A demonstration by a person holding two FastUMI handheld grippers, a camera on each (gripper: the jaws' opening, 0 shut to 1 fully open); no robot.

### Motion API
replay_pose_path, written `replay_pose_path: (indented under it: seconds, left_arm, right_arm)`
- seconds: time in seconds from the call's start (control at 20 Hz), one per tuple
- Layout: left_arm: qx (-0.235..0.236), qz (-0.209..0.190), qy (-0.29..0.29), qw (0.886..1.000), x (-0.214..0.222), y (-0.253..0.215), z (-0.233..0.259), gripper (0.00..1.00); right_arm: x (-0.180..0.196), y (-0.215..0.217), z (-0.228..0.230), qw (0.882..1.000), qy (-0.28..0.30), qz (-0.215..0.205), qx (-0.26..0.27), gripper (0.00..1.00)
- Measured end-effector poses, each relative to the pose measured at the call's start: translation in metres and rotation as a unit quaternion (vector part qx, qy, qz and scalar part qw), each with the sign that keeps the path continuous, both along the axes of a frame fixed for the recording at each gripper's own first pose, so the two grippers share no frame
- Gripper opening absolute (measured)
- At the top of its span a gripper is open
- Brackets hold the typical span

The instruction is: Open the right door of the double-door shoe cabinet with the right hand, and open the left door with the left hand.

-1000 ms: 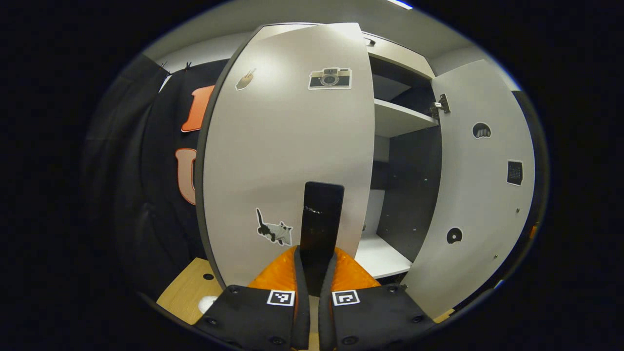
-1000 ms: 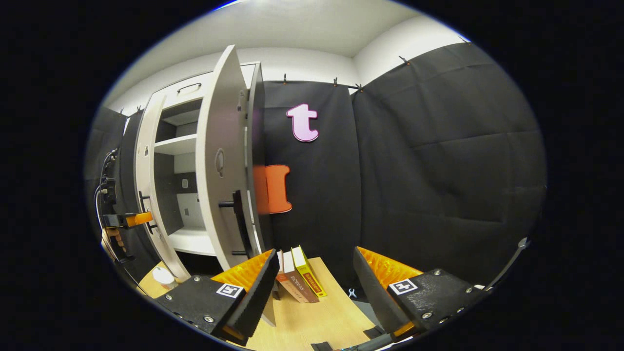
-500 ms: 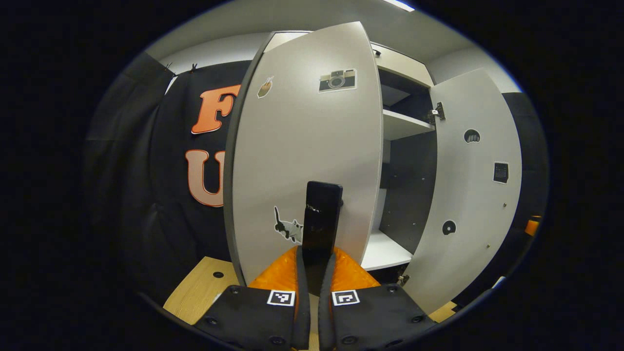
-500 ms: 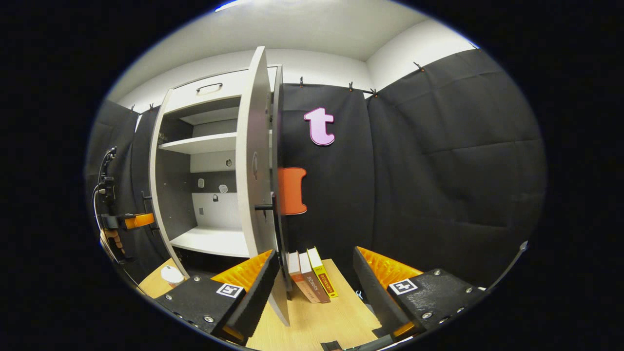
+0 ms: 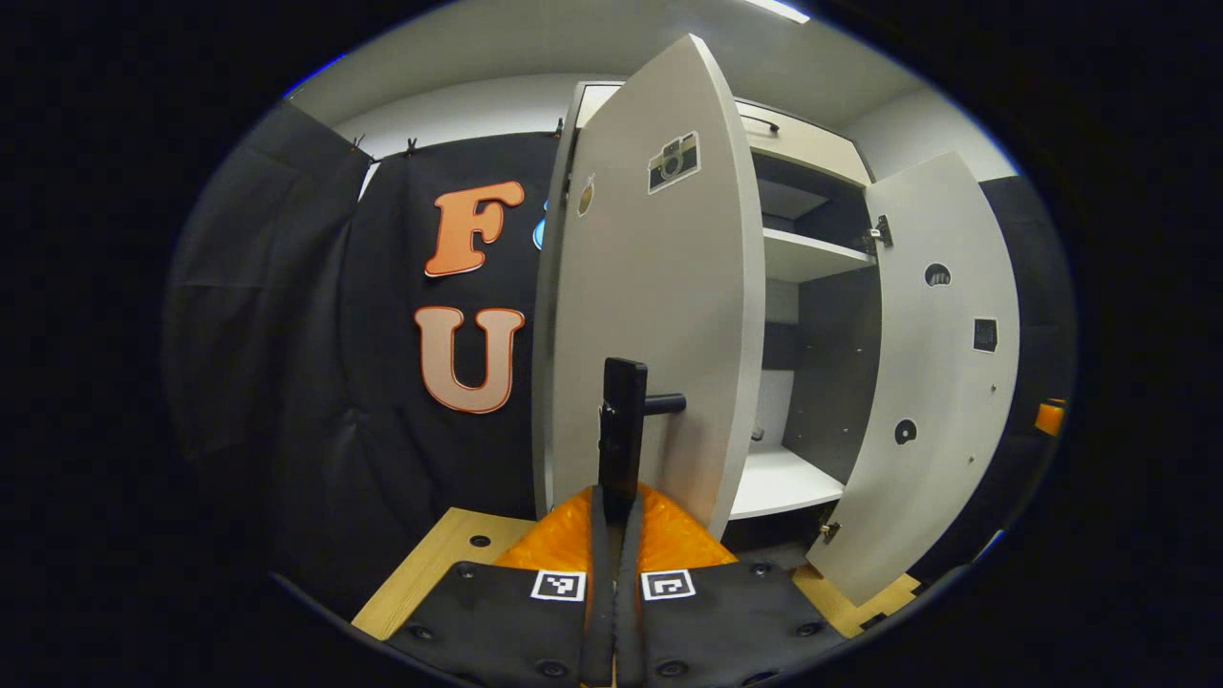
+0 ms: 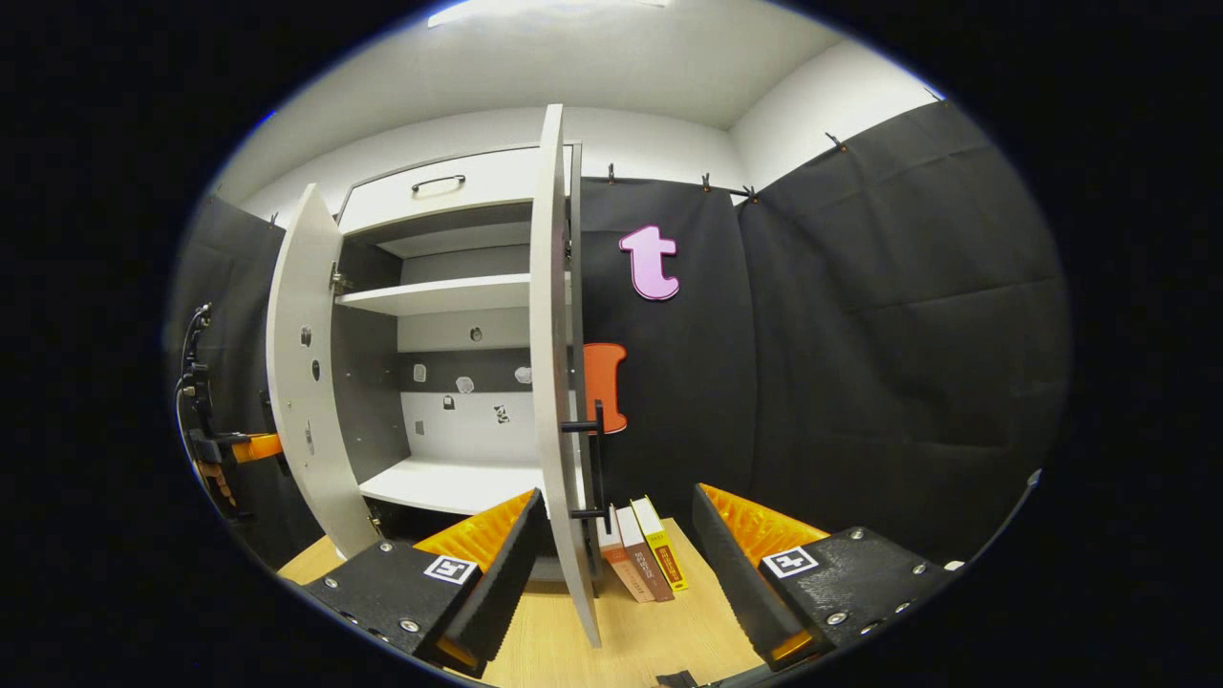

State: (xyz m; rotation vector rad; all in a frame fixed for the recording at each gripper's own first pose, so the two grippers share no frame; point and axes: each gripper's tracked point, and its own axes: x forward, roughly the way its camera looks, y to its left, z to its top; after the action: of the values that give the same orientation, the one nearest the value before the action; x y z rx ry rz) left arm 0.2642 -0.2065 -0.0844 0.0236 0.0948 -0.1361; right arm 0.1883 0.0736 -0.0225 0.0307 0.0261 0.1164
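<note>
In the left gripper view, your left gripper (image 5: 616, 497) was closed on the dark handle (image 5: 622, 435) of the left door (image 5: 659, 315), with both fingers pressed against the bar from its two sides. This door stood swung out, far from the cabinet front. To the right of it the shoe cabinet (image 5: 798, 258) was open, with a white shelf inside, and further right the right door (image 5: 932, 382) also stood wide open.

In the right gripper view, the left door (image 6: 301, 363) was at the left side, and near it, lower, your other hand (image 6: 218, 478) with its gripper was seen. In the middle the right door (image 6: 552, 363) stood edge-on. Your right gripper (image 6: 616, 554) was wide open and held nothing. Some books (image 6: 645, 559) stood on the wooden table (image 6: 669, 621) between its fingers, farther back.
</note>
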Motion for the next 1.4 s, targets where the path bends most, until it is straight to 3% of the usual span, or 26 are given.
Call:
replay_pose_path:
  seconds: [0.25, 0.3, 1.15, 1.3, 1.4]
  left_arm:
    - [-0.014, 0.001, 0.001, 1.000, -0.002, 0.006, -0.001, 0.07]
    - [-0.012, 0.001, 0.000, 1.000, -0.002, 0.007, 0.000, 0.07]
    - [-0.022, 0.002, 0.002, 1.000, -0.004, 0.022, 0.002, 0.07]
    - [-0.002, 0.003, -0.003, 1.000, -0.006, 0.027, 0.010, 0.07]
    - [0.013, 0.028, -0.013, 0.999, -0.006, 0.036, 0.019, 0.07]
  right_arm:
    - [-0.001, 0.007, 0.001, 1.000, -0.005, 0.002, -0.005, 0.99]
    - [-0.001, 0.007, 0.002, 1.000, -0.004, 0.000, -0.007, 0.93]
    - [-0.008, 0.022, 0.001, 1.000, -0.003, -0.007, -0.018, 0.93]
    - [-0.008, 0.026, 0.002, 1.000, -0.002, -0.002, -0.016, 0.93]
    - [-0.006, 0.028, 0.004, 1.000, -0.002, 0.002, -0.015, 0.93]
